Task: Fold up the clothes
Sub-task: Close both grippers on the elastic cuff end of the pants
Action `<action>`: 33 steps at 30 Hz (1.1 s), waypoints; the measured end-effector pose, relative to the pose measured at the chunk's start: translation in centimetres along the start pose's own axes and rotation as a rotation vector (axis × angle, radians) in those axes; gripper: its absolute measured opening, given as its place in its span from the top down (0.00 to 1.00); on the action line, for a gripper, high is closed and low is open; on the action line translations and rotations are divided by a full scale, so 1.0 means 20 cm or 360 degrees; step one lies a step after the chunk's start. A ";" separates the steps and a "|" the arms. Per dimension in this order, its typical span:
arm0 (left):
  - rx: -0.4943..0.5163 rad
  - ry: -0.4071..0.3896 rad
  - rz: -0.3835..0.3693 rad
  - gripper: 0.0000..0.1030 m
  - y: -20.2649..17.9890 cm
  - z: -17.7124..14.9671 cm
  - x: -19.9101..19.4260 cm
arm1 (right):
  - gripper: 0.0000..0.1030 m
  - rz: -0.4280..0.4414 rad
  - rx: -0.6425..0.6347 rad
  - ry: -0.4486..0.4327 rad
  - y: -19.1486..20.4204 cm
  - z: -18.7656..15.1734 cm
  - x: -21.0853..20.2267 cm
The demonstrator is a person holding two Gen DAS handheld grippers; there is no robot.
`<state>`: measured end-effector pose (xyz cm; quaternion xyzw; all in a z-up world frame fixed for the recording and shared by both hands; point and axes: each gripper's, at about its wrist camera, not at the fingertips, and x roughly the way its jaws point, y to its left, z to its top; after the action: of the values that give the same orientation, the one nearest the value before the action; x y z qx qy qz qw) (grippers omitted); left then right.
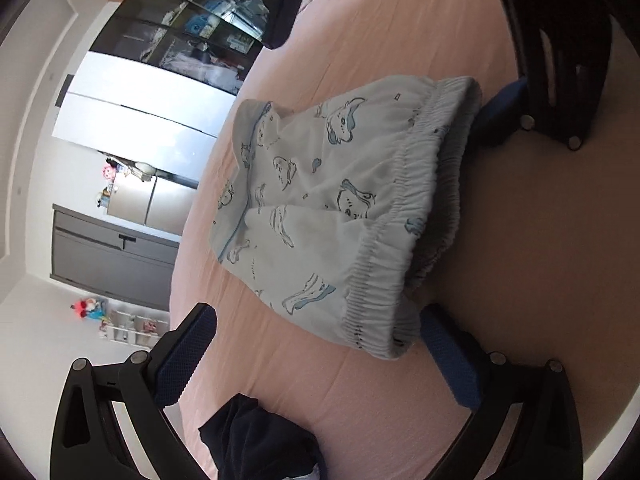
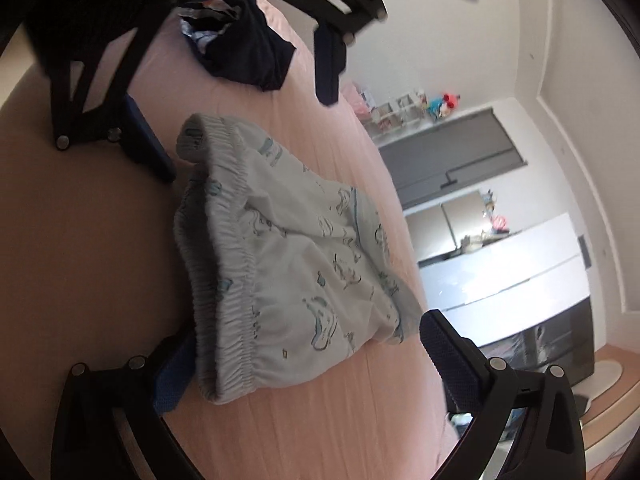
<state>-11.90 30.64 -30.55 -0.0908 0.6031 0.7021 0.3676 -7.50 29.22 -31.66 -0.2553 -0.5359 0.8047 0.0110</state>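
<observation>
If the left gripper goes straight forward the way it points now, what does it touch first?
Probably the pink bed sheet first, then the hem side of the printed shorts. The left gripper is open, with its right finger beside the waistband corner. Its height above the bed is unclear.

Bare pink sheet point(image 1: 540, 220) lay open on the waistband side of the shorts point(image 1: 320, 200), and more ran along their far hem toward the bed edge. A dark garment point(image 1: 248, 436) sat bunched near the left gripper point(image 1: 320, 352), apart from the shorts with a strip of sheet between. The right gripper point(image 2: 308, 360) straddled one waistband corner, its fingers wide apart.
</observation>
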 end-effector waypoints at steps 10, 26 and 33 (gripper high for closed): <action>-0.0359 0.0090 -0.0121 0.00 0.07 -0.04 0.05 | 0.01 0.0076 0.0180 0.0035 -0.06 -0.03 0.07; -0.0266 0.0155 0.0051 0.00 -0.01 0.03 0.02 | 0.34 0.0246 0.0248 0.0077 -0.02 -0.04 0.04; -0.0209 0.0141 0.0059 0.02 -0.02 0.05 0.02 | 0.80 0.0306 0.0229 0.0047 0.09 -0.05 -0.01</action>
<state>-11.62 31.66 -30.74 -0.1344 0.5730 0.7421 0.3209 -6.45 29.23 -33.48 -0.3160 -0.4496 0.8345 -0.0400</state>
